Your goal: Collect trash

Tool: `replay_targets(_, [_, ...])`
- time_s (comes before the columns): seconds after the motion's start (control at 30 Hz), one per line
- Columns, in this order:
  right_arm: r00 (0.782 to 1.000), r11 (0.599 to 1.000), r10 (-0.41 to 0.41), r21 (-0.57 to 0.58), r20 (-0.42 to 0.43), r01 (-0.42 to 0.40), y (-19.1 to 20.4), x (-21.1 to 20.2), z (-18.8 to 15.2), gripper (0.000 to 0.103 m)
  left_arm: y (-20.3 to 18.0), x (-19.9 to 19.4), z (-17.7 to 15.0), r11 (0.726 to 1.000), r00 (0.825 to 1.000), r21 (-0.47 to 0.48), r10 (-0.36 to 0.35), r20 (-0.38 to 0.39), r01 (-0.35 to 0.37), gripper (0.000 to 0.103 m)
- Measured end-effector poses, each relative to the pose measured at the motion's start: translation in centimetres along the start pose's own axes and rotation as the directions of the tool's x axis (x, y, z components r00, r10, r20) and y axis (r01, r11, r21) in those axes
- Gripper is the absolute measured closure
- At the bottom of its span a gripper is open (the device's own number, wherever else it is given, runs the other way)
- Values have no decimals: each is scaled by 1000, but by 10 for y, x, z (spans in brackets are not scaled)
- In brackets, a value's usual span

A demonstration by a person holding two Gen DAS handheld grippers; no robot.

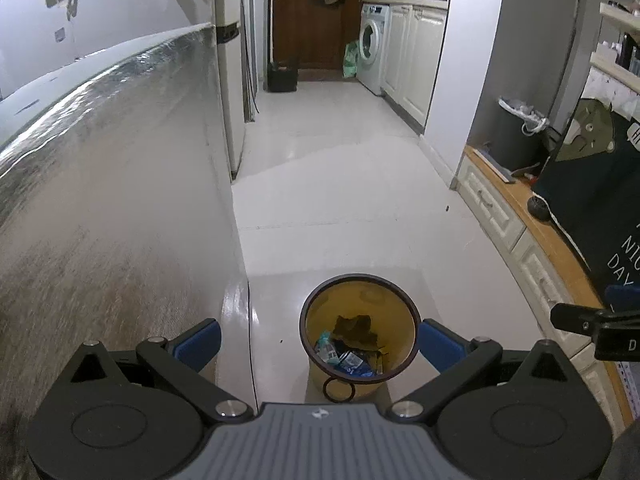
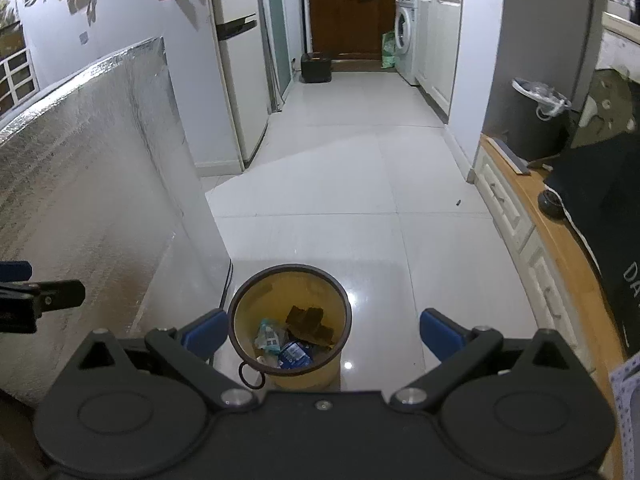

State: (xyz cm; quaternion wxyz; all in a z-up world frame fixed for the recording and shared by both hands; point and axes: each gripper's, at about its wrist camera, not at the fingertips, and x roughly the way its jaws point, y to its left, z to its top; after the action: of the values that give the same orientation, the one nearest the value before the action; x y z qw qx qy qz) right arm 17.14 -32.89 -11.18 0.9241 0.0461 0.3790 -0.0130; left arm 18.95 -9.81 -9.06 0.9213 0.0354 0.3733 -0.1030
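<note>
Left wrist view, left to right. A silver foil-faced panel (image 1: 120,152) fills the left half of the frame. Left gripper (image 1: 318,338) at the bottom edge, blue pads (image 1: 198,340) spread wide, nothing between them. The waste bin (image 1: 360,300) stands on the white tiled floor (image 1: 340,184) at lower centre, between the pads and nearer the right one: round, yellow, translucent walls, dark rim, a small dark ring hanging off the near edge. Inside lie a brown crumpled piece (image 1: 356,328) and blue-and-white wrappers (image 1: 348,356); their print is too small to read. Far back at upper centre, a white washing machine (image 1: 374,44). At right, a dark cloth (image 1: 600,200) draped on a wooden counter, white letters partly readable: "NIC", "DAY". Tip of the right gripper (image 1: 576,318) enters at the right edge.

Right wrist view. Tip of the left gripper (image 2: 52,292) at the left edge. The right gripper (image 2: 322,332) has its jaws wide apart and empty. Bin (image 2: 256,300) at lower centre, beside the left pad (image 2: 204,330); same brown piece (image 2: 310,320) and wrappers (image 2: 294,352) inside. A grey lined bin (image 2: 536,124) stands at upper right. The cloth (image 2: 600,200) shows "DA".
</note>
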Motion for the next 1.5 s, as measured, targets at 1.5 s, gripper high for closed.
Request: replay_targets(1.5, [995, 997, -51, -55, 91, 56, 17, -24, -35, 0, 7, -23, -52, 993, 986, -1, 118, 116, -119, 0])
